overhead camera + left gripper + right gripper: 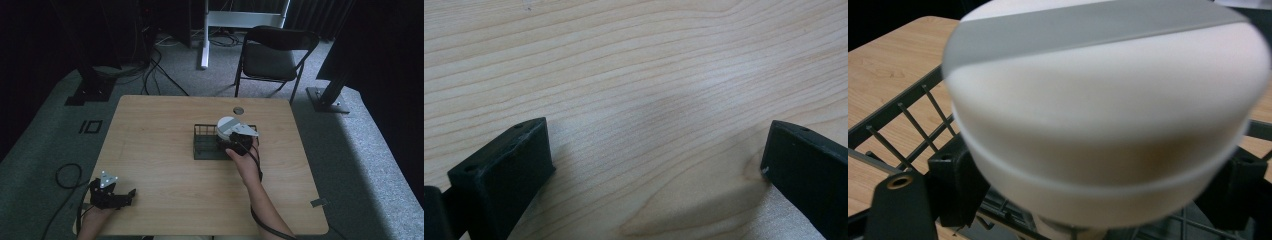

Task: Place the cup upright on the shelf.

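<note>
At the near left corner of the table (165, 175), the left tongs (131, 193) rest low over the bare wood with the jaws wide apart and nothing between them. More to the right, near the middle of the table, the right tongs (226, 140) are closed on a white bowl (226, 125). They hold it over the right end of a dark wire rack (202, 142).

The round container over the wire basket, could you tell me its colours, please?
White container with a grey band; right gripper view.
</note>
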A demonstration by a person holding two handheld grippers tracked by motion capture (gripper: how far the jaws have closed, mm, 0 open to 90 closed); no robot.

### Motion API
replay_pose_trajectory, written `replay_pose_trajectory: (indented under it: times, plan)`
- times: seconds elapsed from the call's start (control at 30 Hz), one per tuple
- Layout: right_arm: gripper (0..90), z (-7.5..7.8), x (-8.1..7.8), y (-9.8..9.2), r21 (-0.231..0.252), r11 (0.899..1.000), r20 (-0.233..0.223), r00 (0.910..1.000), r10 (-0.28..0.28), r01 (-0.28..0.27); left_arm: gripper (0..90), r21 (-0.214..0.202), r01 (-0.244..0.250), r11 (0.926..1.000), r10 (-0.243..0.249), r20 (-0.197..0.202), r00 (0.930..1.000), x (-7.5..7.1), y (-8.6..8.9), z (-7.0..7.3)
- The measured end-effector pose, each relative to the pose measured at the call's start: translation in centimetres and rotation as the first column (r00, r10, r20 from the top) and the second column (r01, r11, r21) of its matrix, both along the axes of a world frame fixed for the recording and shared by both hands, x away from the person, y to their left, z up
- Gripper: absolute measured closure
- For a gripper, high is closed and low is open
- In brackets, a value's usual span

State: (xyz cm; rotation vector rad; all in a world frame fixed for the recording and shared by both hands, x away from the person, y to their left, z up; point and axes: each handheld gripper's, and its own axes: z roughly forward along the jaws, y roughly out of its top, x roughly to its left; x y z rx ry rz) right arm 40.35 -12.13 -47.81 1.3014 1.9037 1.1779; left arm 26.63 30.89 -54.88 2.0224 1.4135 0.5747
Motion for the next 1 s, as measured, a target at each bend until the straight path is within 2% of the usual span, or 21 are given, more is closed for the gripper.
replay_pose_trajectory:
  times: [0.13, 0.37, 1.0]
  plan:
    - [13.3, -0.4, -0.3, -0.6, 0.017, 1.0, 0.0, 0.9999, 0.012, -0.012, 0.2, 0.0, 0.0, 1.0, 0.0, 0.0, 1.0, 0.0, 0.0, 0.0]
    - [13.4, -0.6, -0.9, -1.1, 0.032, 0.999, 0.03, 0.9991, 0.031, -0.032, 0.2, 0.0, 0.0, 1.0, 0.0, 0.0, 1.0, 0.0, 0.0, 0.0]
    - [13.5, -0.7, -2.6, -3.2, 0.058, 0.998, 0.05, 0.9985, 0.021, -0.023, 0.2, 0.0, 0.0, 1.0, 0.0, 0.0, 1.0, 0.0, 0.0, 0.0]
